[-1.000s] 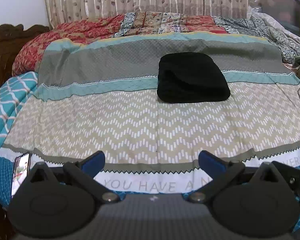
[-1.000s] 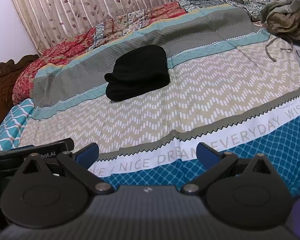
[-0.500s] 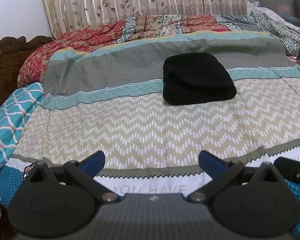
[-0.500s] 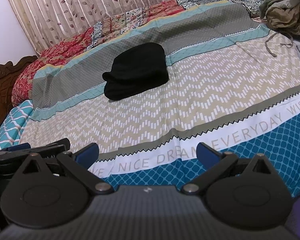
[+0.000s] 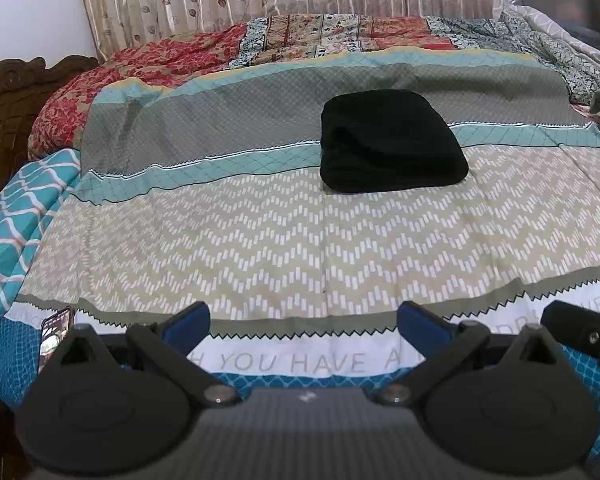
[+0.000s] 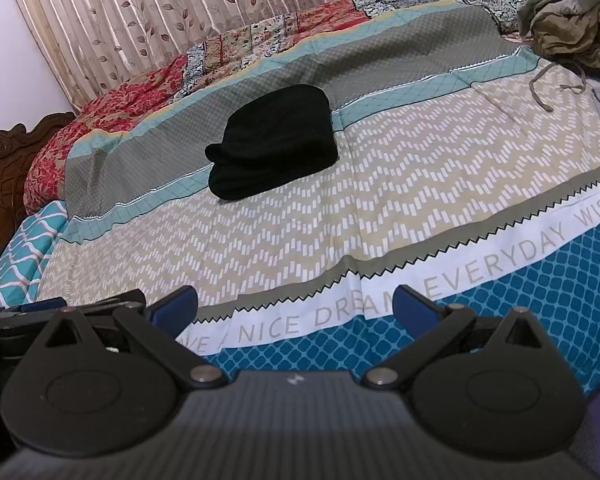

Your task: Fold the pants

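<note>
Lighting: even, soft, moderately bright indoor light; source not discernible. Shadows: faint, diffuse; a thin dark rim under the black pants (image 5: 392, 140). Glare: mild sheen on the curtain (image 6: 148, 20) pleats. Distortion: strong fisheye bowing of the bed (image 5: 260, 240) stripes toward frame edges; dark vignette in corners. Focus: bedding sharp; near housing of the left claw (image 5: 304, 322) and right claw (image 6: 296, 306) slightly soft.
</note>
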{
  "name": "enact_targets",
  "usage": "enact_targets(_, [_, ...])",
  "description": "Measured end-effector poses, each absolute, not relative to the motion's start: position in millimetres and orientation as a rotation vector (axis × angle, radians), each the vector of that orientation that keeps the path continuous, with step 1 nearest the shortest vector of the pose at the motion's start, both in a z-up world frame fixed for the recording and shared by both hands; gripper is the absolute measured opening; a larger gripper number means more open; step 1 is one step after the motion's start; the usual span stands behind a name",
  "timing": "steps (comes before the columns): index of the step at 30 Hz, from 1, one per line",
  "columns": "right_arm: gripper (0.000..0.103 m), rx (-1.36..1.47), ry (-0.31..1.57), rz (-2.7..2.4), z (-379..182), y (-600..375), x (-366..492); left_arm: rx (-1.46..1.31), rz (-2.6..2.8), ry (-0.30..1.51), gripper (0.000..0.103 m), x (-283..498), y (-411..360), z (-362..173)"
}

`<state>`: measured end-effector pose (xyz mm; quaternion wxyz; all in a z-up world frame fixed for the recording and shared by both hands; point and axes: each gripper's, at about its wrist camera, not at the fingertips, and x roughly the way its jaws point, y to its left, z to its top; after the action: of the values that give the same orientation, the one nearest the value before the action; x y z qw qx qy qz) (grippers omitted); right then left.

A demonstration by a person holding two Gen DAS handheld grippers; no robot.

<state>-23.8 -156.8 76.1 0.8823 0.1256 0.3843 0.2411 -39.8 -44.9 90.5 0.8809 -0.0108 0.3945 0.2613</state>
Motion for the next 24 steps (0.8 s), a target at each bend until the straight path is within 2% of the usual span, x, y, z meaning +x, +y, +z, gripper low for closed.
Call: enact_targets(24, [0.103,0.254,0.8,0.515,77.4,-156.1,-25.8,-0.022,0.553,0.845,0.103,-44.1,-37.9,88.7])
